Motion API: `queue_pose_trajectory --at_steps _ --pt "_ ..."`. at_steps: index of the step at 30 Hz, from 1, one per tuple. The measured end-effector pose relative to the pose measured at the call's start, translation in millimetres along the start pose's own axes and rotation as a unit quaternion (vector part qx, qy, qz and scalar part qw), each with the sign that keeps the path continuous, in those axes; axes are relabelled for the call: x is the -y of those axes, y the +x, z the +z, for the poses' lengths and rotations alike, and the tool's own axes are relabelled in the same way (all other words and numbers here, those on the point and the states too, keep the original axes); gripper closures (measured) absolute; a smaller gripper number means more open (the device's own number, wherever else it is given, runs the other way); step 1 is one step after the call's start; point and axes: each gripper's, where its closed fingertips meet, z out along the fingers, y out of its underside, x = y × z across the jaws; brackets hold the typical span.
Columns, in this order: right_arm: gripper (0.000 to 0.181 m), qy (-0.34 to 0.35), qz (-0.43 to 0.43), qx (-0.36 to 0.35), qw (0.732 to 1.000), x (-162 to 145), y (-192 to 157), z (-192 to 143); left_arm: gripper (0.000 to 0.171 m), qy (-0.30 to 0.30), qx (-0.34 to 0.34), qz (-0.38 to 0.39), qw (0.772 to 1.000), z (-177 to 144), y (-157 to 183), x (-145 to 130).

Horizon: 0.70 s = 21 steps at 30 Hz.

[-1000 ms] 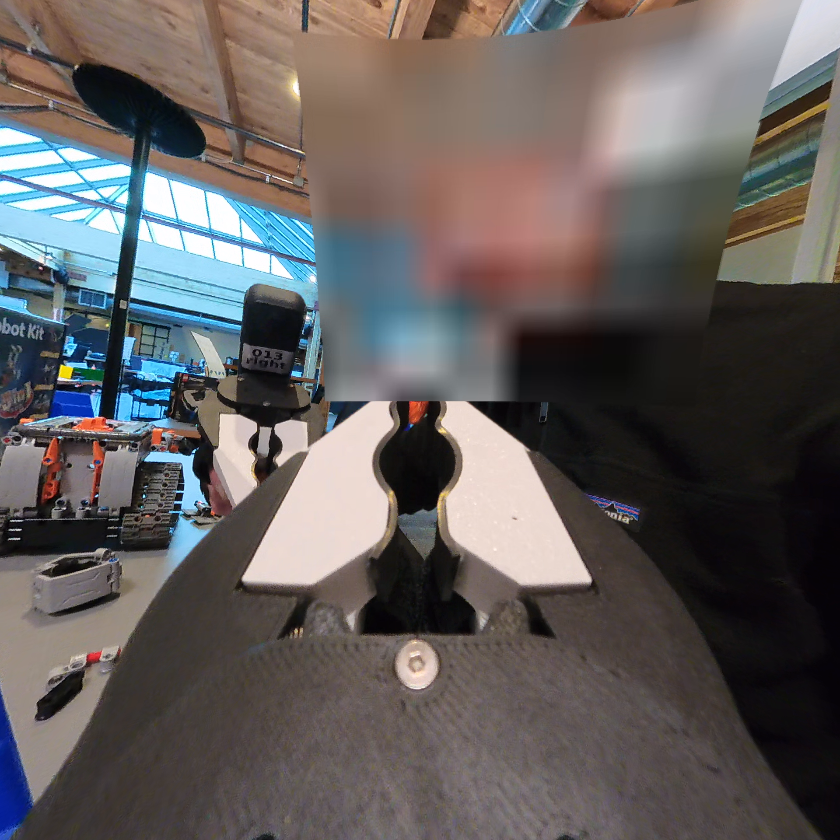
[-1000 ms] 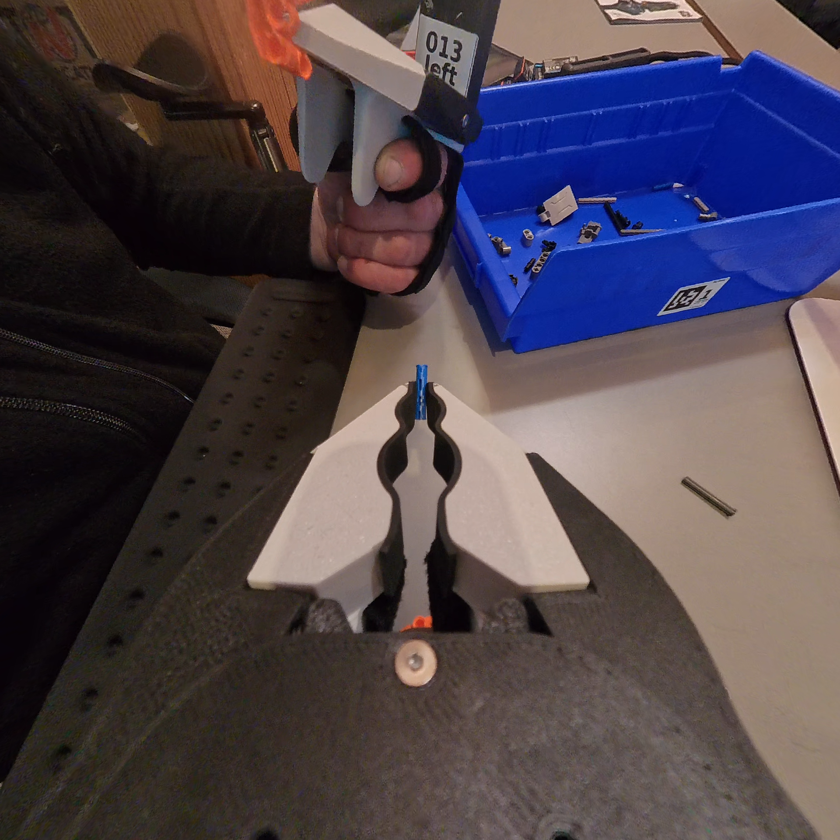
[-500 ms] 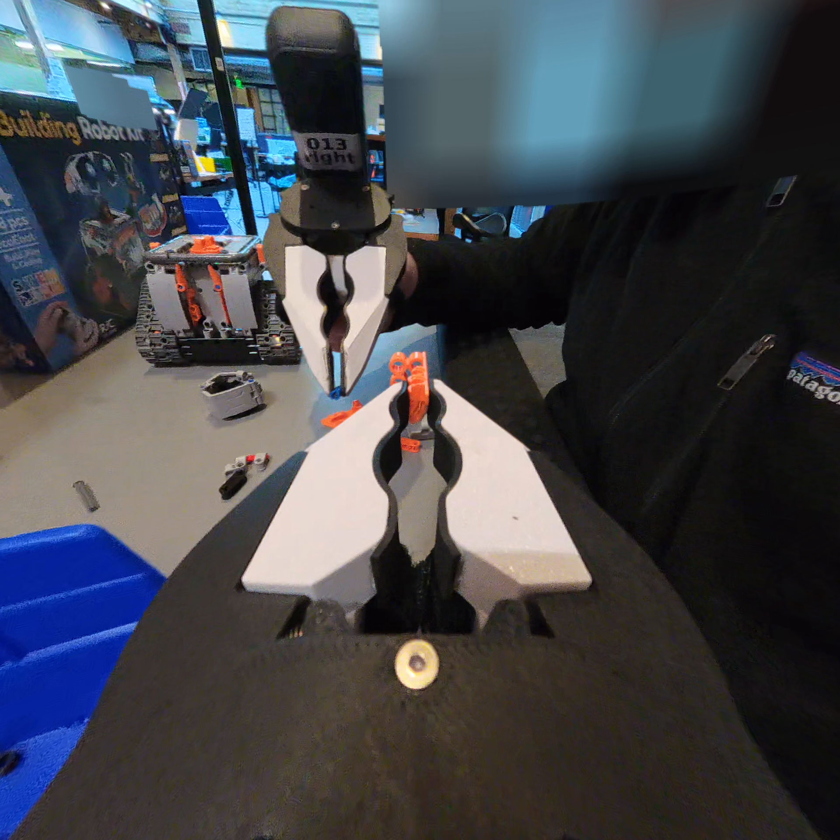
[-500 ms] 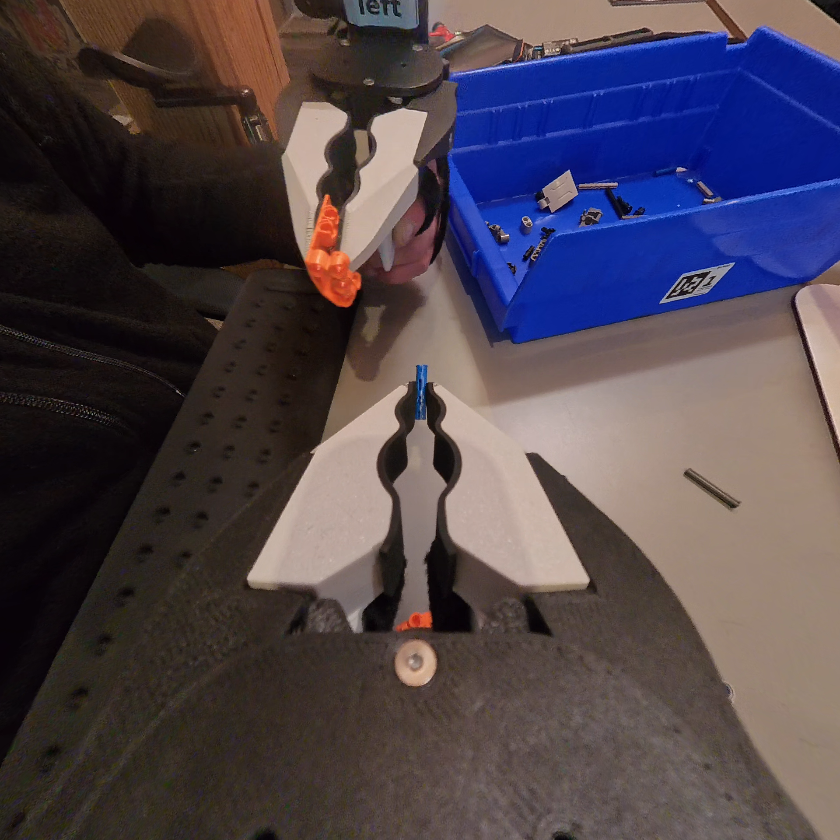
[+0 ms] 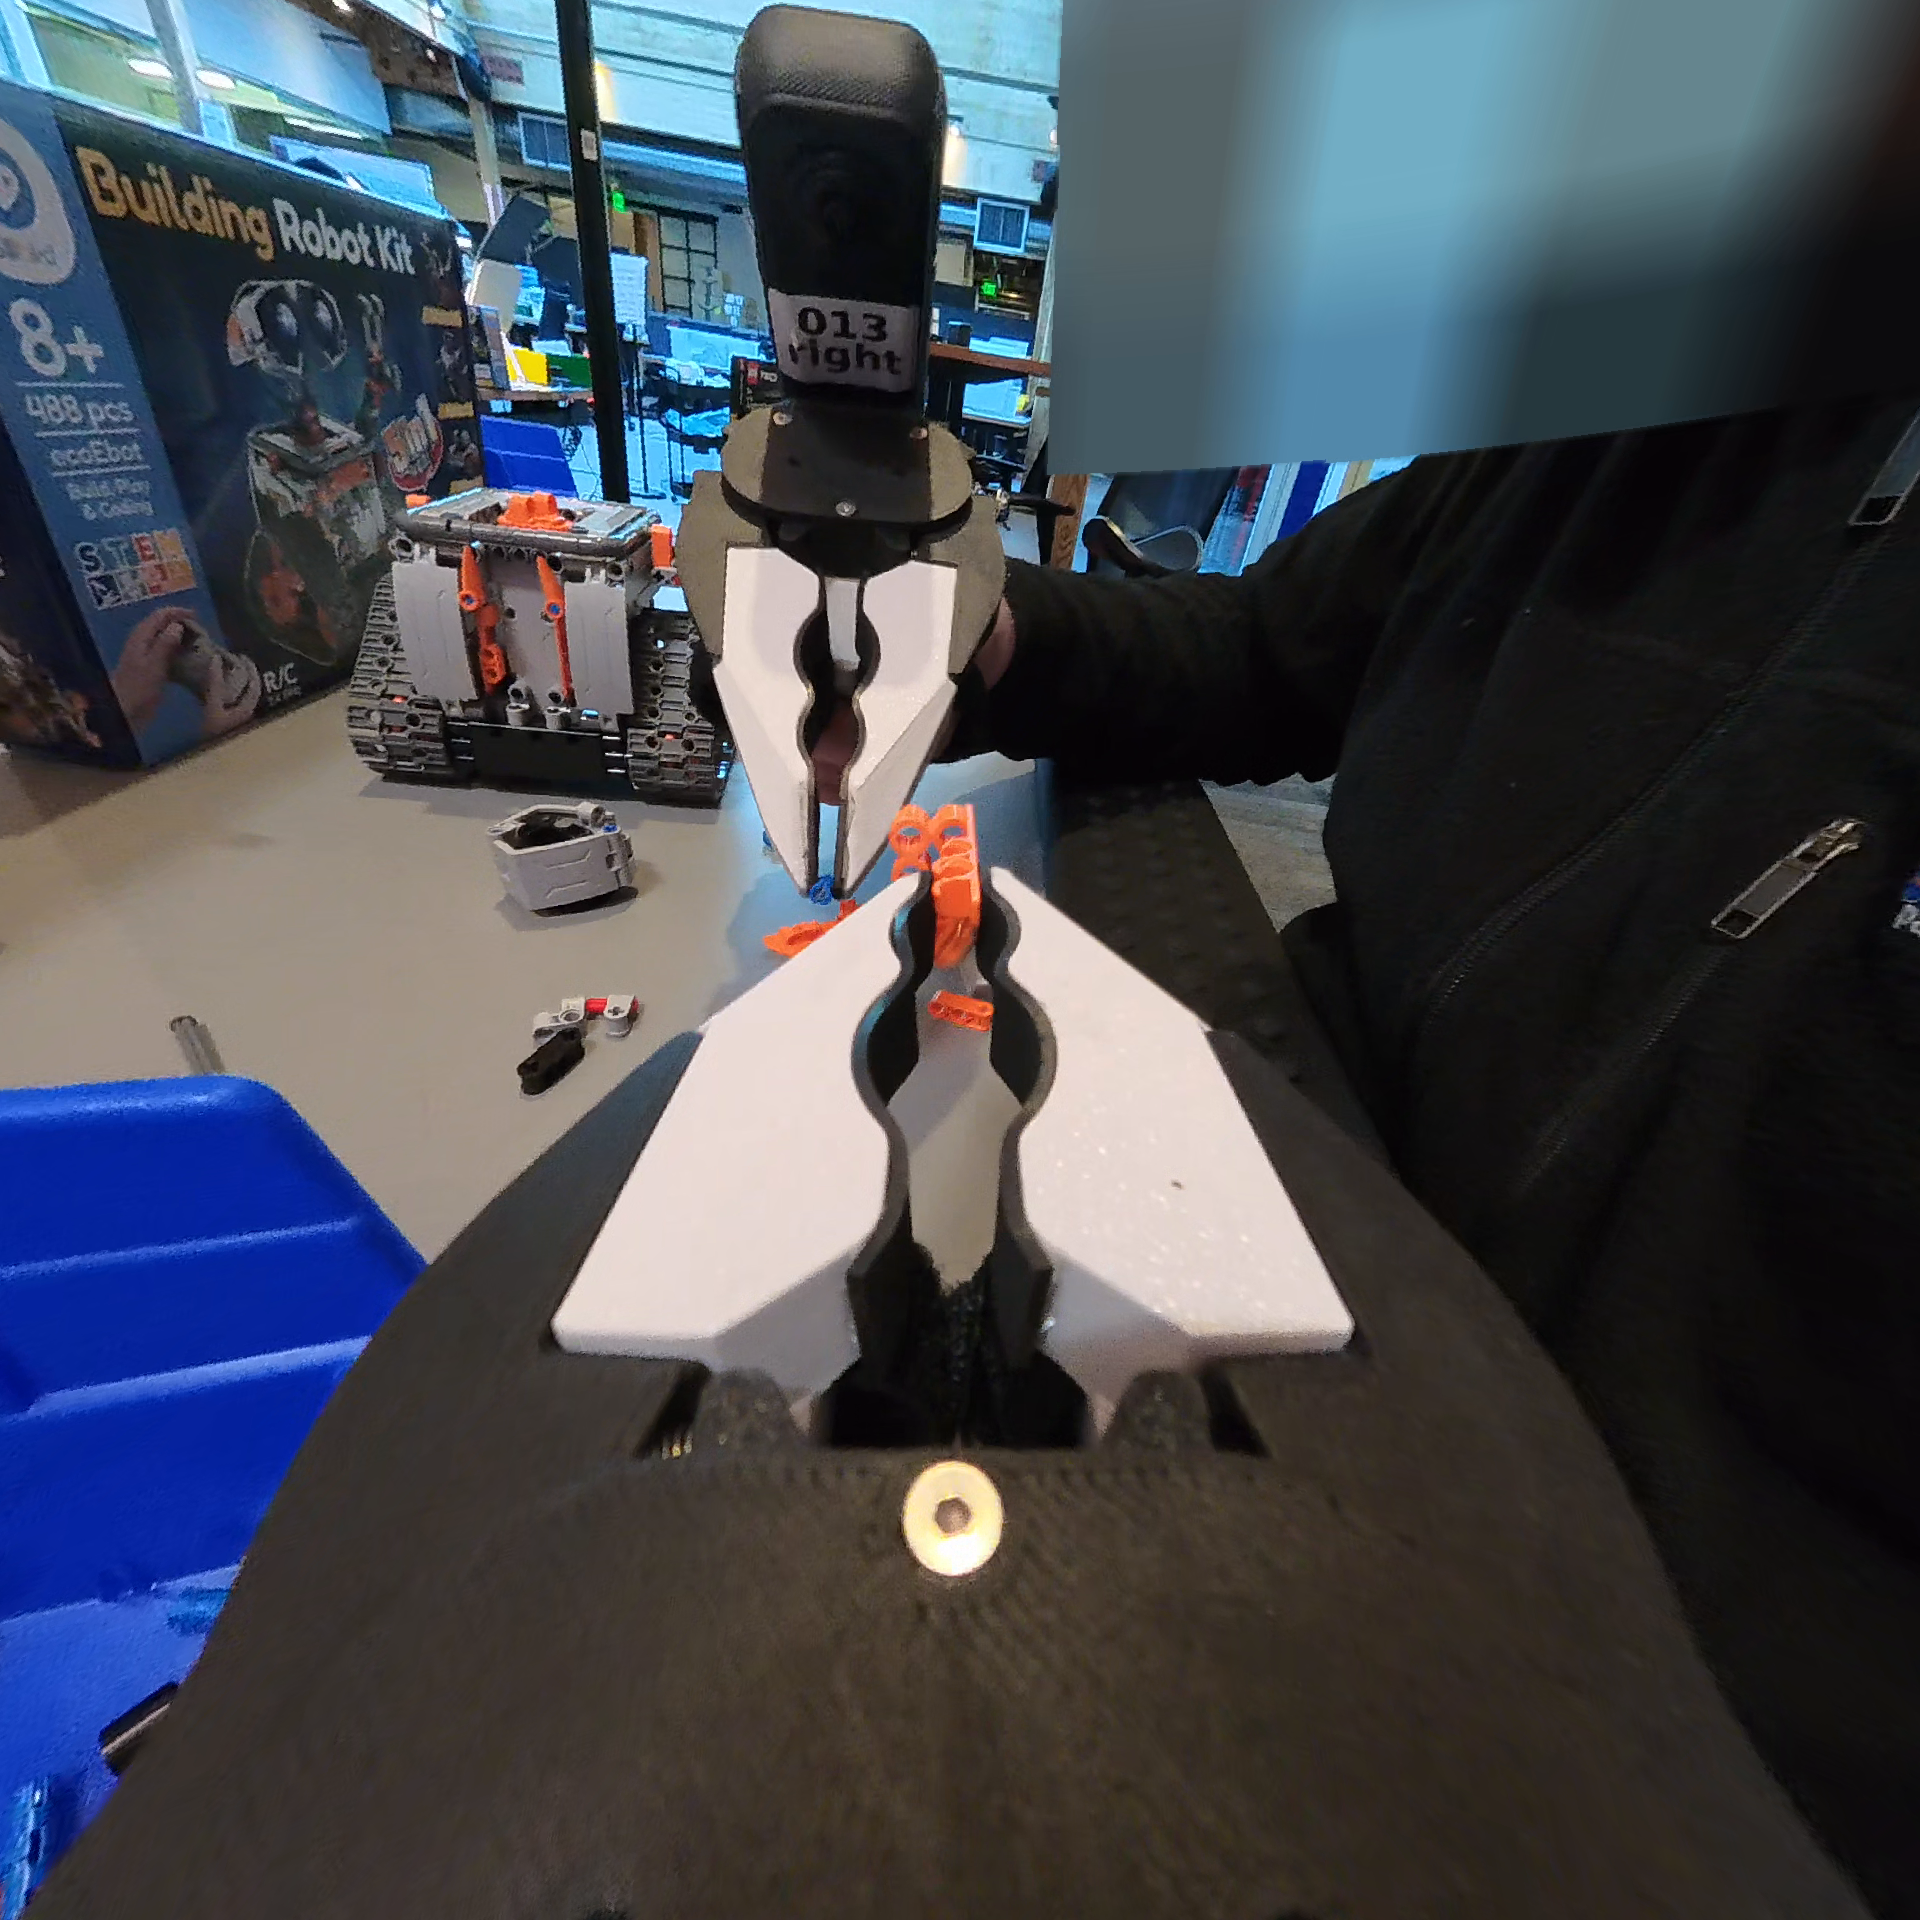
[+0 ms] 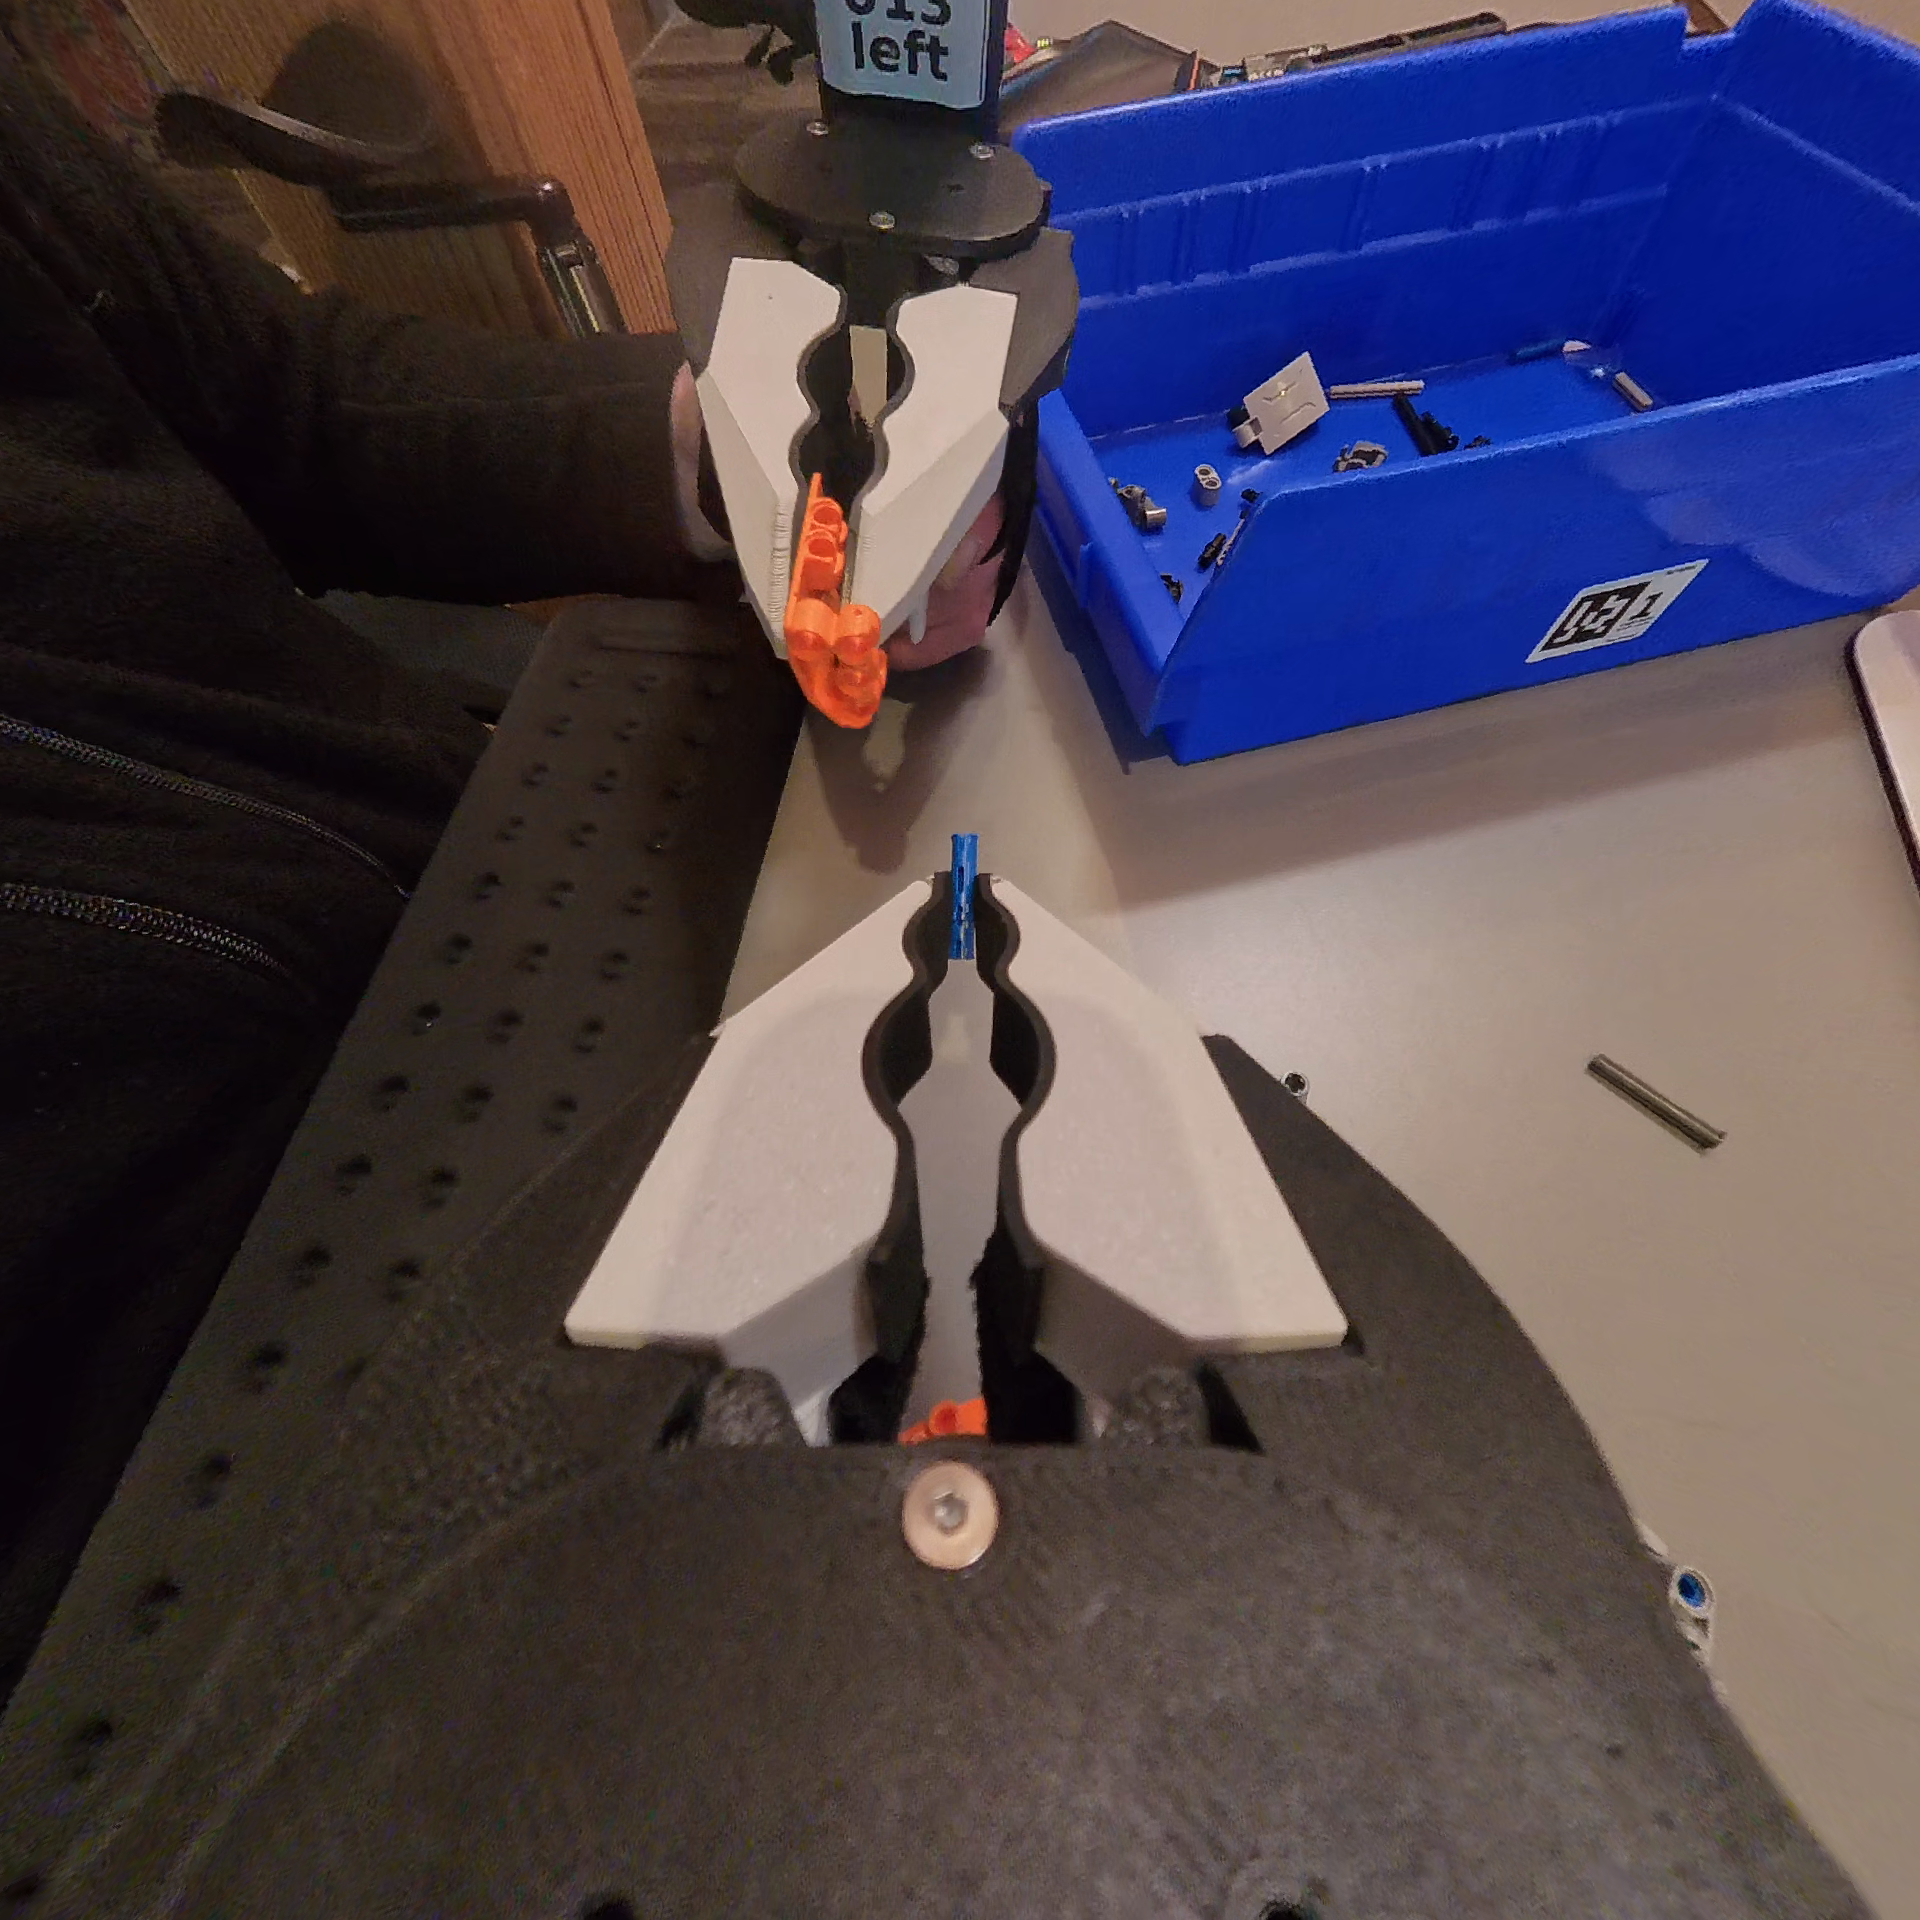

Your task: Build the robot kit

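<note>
My left gripper [image 5: 954,883] is shut on an orange pin-hole beam piece [image 5: 951,904] that sticks out past its tips. It also shows in the right wrist view [image 6: 836,623], pointing at me with the orange piece [image 6: 842,665]. My right gripper [image 6: 964,883] is shut on a small blue pin [image 6: 964,894], held above the grey table. In the left wrist view the right gripper [image 5: 826,883] hangs tip-down just left of the orange piece, a bit of blue at its tips. Two loose orange parts [image 5: 800,935] lie on the table below.
A blue bin [image 6: 1455,582] with several small parts stands beside the left gripper. A tracked robot model [image 5: 540,644], a kit box [image 5: 156,416], a grey part [image 5: 561,857] and small bits [image 5: 577,1029] are on the table. A dark rod [image 6: 1652,1101] lies loose. A black perforated board [image 6: 468,987] runs along the person's side. The tips of one gripper are about 5 centimetres away from the tips of the other. The dark rod [image 6: 1652,1101] sits 20 centimetres or so from the ends of my right fingers. My left wrist view [image 5: 202,1051] looks at it from another angle.
My left gripper swung down from pointing up at the ceiling to level, bringing the orange piece close to the right gripper's tips. The right gripper stayed nearly still with the blue pin.
</note>
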Motion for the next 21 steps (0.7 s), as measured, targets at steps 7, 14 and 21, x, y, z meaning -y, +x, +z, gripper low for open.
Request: queue_pose_trajectory --at_steps 7,14,21 --pt "0.18 -0.001 0.002 -0.002 1.0 -2 2 1 0.167 -0.029 0.028 0.013 0.999 3 -7 -10" --pt "0.18 -0.004 0.001 -0.004 1.0 -3 2 1 0.167 -0.044 0.047 0.02 0.998 5 -12 -15" --pt "0.18 -0.005 0.0 -0.005 1.0 -4 3 1 0.167 -0.056 0.058 0.026 0.996 6 -14 -19"
